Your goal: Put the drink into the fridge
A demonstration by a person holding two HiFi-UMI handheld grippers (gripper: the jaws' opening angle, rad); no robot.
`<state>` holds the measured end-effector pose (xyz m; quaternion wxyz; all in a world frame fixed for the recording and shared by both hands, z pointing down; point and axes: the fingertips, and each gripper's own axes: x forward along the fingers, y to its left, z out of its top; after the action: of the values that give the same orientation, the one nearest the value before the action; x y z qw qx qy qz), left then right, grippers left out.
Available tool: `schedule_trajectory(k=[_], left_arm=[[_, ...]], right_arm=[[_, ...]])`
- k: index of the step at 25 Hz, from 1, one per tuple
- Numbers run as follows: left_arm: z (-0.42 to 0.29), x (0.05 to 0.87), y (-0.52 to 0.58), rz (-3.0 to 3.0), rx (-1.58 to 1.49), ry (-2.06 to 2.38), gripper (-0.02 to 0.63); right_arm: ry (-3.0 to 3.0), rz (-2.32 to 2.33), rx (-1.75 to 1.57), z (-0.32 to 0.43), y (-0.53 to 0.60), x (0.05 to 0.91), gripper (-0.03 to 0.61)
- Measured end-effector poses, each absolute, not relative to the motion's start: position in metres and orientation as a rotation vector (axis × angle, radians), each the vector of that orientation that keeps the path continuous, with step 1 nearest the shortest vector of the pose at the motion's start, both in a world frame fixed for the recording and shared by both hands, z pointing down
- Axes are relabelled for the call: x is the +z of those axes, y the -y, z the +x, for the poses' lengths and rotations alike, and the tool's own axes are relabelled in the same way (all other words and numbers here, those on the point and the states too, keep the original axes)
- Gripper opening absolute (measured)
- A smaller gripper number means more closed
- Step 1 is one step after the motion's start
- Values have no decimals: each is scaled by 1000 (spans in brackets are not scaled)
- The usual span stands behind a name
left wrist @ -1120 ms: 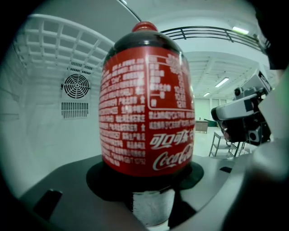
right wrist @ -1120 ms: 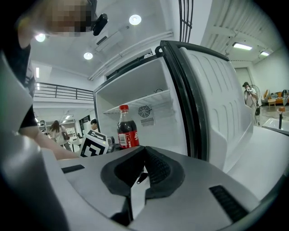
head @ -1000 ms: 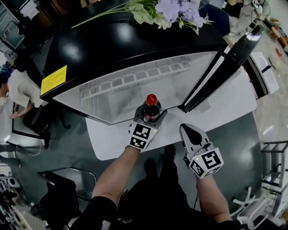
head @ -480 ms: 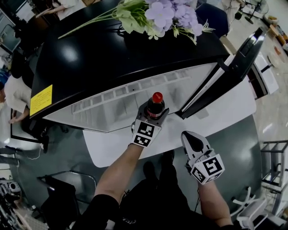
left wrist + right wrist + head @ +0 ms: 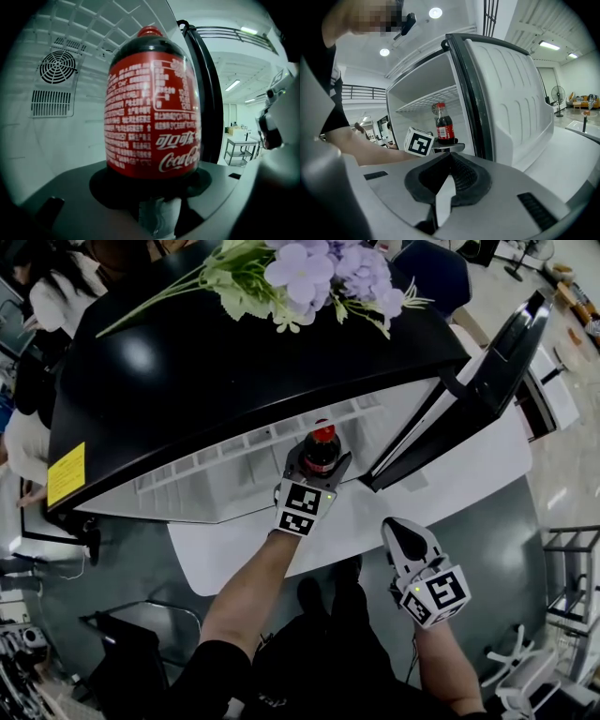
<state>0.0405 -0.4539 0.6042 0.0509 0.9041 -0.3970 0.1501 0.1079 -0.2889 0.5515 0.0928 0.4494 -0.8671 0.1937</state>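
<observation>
Head view is showing the left gripper clamping the cola bottle upright inside the open fridge; the right gripper is hanging closed and empty over grey floor

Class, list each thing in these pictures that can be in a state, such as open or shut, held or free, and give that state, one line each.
fridge door: open, swung wide.
cola bottle: upright, red cap on, held at the fridge opening, not yet set down.
left gripper: shut on the cola bottle.
right gripper: shut, holding nothing.
flowers: lying on the fridge top.
</observation>
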Motion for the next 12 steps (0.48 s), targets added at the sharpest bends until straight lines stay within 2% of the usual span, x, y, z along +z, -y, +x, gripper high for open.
schedule_trajectory(k=[12], left_arm=[[42,603,465,2754,445,1212,272]], right_arm=[[2553,1363,577,118,286,548,14]])
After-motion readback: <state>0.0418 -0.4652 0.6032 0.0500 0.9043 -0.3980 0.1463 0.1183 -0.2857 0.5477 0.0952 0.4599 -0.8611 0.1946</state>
